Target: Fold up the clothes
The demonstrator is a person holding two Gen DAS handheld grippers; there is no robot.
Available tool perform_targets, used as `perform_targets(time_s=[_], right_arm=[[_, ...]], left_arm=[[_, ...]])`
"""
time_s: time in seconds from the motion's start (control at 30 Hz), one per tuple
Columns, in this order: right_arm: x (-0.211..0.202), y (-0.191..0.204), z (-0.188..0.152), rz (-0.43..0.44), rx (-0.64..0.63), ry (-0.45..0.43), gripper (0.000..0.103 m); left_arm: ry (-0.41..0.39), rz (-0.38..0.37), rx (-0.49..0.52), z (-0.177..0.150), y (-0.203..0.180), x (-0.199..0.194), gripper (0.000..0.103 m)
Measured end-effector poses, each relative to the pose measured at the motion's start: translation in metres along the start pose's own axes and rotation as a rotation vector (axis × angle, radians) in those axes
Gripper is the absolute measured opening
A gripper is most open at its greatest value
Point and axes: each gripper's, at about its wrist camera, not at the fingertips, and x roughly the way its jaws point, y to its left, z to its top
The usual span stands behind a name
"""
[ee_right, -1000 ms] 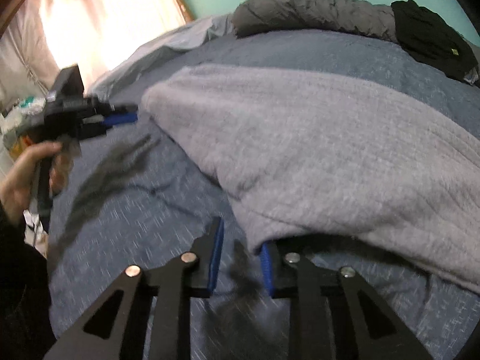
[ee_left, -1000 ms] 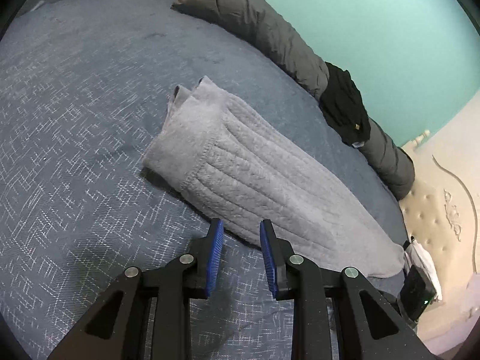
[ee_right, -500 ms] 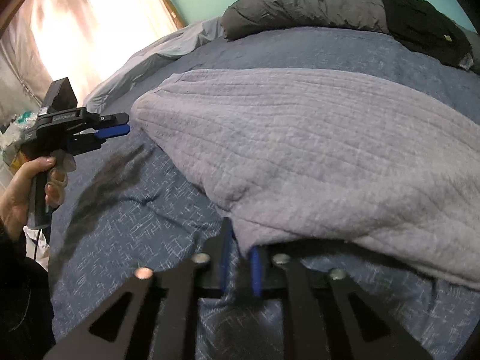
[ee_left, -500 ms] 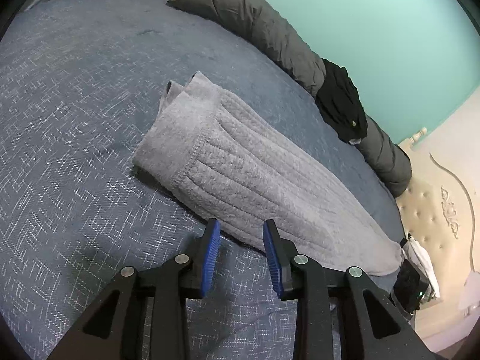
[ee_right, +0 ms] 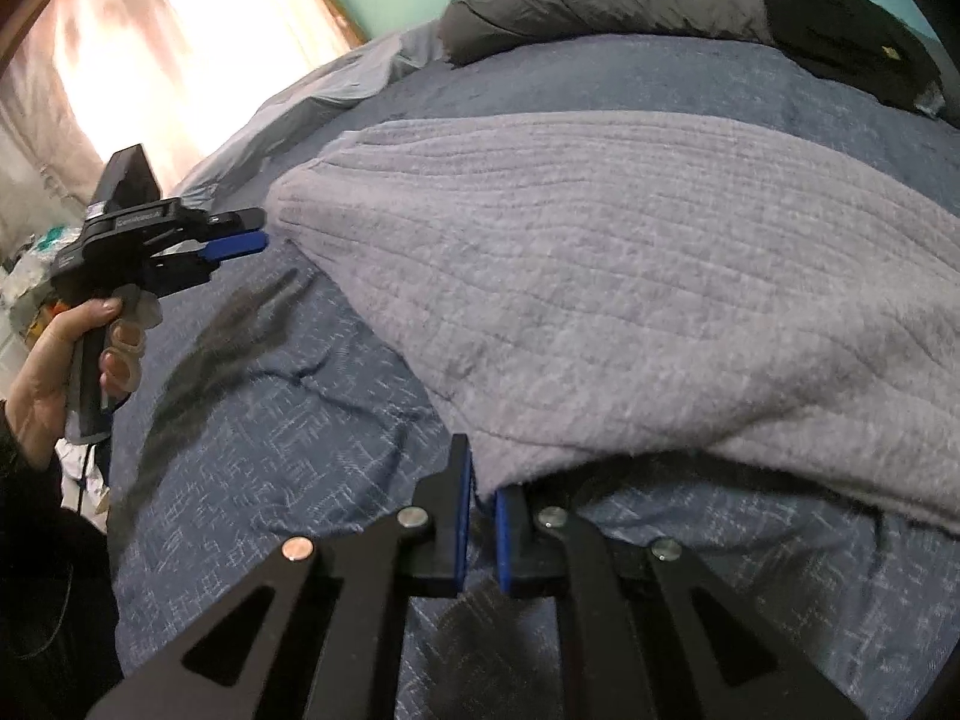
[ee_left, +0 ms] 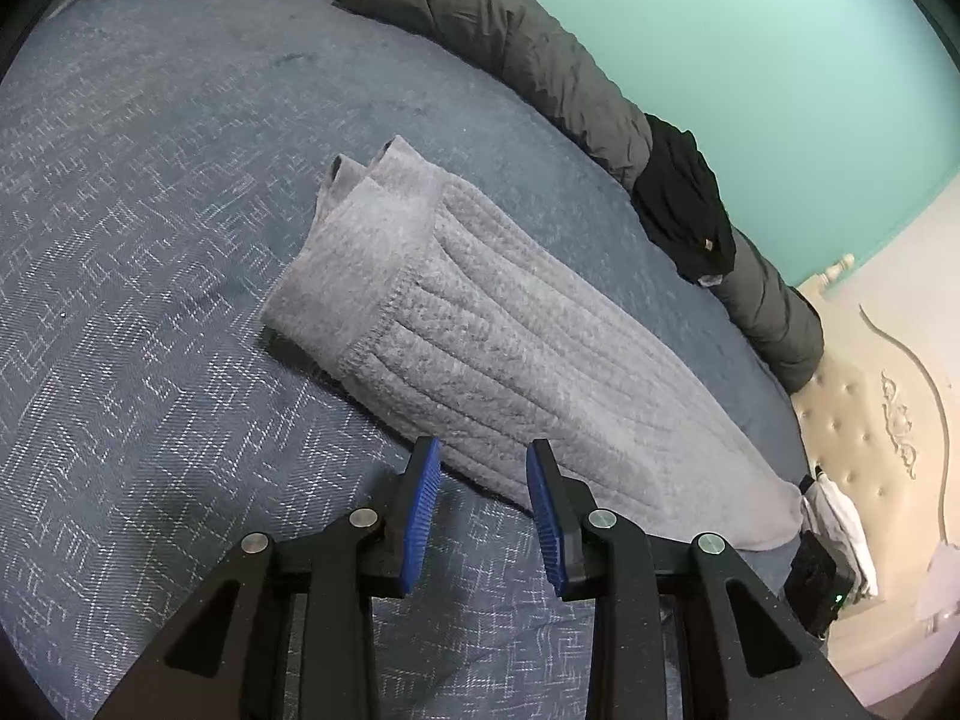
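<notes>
Across the frame's middle, on the blue patterned bedspread (ee_left: 150,300), lies the grey ribbed knitted garment (ee_left: 480,360), doubled lengthwise; right gripper (ee_right: 483,516) pinches its near corner; left gripper (ee_left: 483,498) hovers, fingers parted; advisably clamp the edge fully, lifting both ends level.

- The blue bedspread (ee_left: 138,252) lay bare and open on the side of the grey knit garment (ee_left: 480,360) away from the headboard (ee_left: 864,438).
- A rolled dark duvet (ee_left: 540,60) with black clothing (ee_left: 684,204) on it blocked the bed's wall-side edge.
- A bare strip of bedspread ran between garment and duvet.
- The left gripper (ee_left: 483,480) hung spread just beside the garment's near edge.
</notes>
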Motion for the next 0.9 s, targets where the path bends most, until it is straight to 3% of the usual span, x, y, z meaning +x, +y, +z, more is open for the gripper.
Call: perform_targets(time_s=[0.17,0.53,0.7,0.77,0.9], right_arm=[[-0.036,-0.020,-0.010,0.011,0.113,-0.061,0.010],[-0.129,-0.122,-0.013,-0.199,0.352,-0.208,0.025],[-0.105,-0.123,0.016,-0.216,0.309,-0.149,0.031],[-0.088,-0.124,0.016,-0.213,0.329,-0.094,0.042],[-0.071,-0.123,-0.001,-0.234,0.317,-0.026,0.044]], left_arm=[[0.011,-0.006,0.011,0.000,-0.007,0.006,0.035],[0.033,-0.015,0.049,-0.002,-0.030,0.022,0.039],[0.053,-0.012,0.066,-0.003,-0.039,0.035,0.039],[0.059,-0.013,0.070,-0.003,-0.041,0.039,0.040],[0.066,-0.012,0.079,-0.001,-0.043,0.043,0.040]])
